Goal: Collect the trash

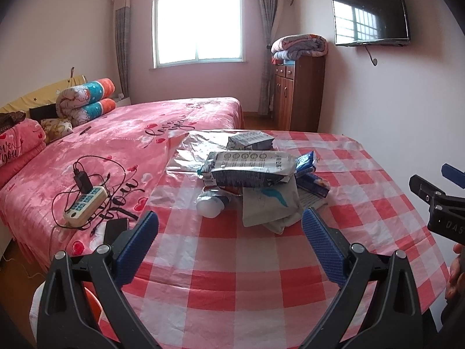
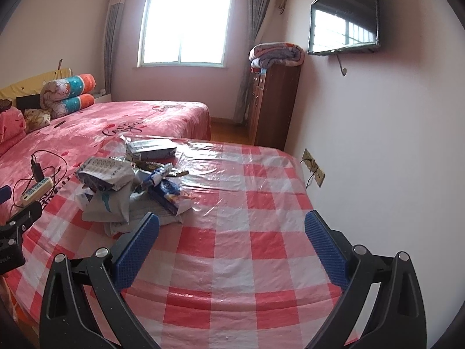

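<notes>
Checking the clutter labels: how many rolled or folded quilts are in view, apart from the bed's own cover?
3. Two rolled quilts stacked at the head of the bed, upper and lower; one folded quilt on top of the wooden cabinet. Others may be hidden.

**Legible Text in View**

The pink bedspread (image 1: 122,133) carries black script reading "love you" near its middle and "you" near the power strip (image 1: 85,205). The folded pink blanket (image 1: 17,145) reads "love you". The right tool (image 1: 441,203) shows "DAS". Packaging print is unreadable.
</notes>
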`<state>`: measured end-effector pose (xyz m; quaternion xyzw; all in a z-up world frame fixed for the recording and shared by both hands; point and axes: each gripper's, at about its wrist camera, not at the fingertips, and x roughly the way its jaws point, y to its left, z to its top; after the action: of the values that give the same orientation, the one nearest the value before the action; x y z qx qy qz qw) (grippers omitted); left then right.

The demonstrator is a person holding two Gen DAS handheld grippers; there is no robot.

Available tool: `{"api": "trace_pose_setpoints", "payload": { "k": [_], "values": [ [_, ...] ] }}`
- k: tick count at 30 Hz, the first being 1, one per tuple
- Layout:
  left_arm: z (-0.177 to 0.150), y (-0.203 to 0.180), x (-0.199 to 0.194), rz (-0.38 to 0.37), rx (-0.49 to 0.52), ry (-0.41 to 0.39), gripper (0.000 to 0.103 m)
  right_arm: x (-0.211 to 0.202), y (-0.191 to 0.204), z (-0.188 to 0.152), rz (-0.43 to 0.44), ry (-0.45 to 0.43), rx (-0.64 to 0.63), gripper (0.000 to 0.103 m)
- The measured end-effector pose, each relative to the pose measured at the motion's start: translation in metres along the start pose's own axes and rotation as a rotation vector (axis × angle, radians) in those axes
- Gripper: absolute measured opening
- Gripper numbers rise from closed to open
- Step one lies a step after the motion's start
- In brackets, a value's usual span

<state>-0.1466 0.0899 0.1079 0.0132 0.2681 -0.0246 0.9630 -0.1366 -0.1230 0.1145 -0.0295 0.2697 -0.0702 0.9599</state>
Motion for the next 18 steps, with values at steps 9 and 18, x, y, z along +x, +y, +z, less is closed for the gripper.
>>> {"api": "trace_pose_setpoints", "payload": {
  "k": [9, 18],
  "values": [
    [-0.007, 0.021, 0.032, -0.042, -0.052, 0.061, 0.099, 0.038, -0.010, -0.019, 0.160, 0.118, 0.092, 0.098],
    [-0.003, 0.039, 0.066, -0.099, -0.133, 0.150, 0.099, 0.072, -0.016, -0.024, 0.302, 0.207, 0.175, 0.098]
  ]
}}
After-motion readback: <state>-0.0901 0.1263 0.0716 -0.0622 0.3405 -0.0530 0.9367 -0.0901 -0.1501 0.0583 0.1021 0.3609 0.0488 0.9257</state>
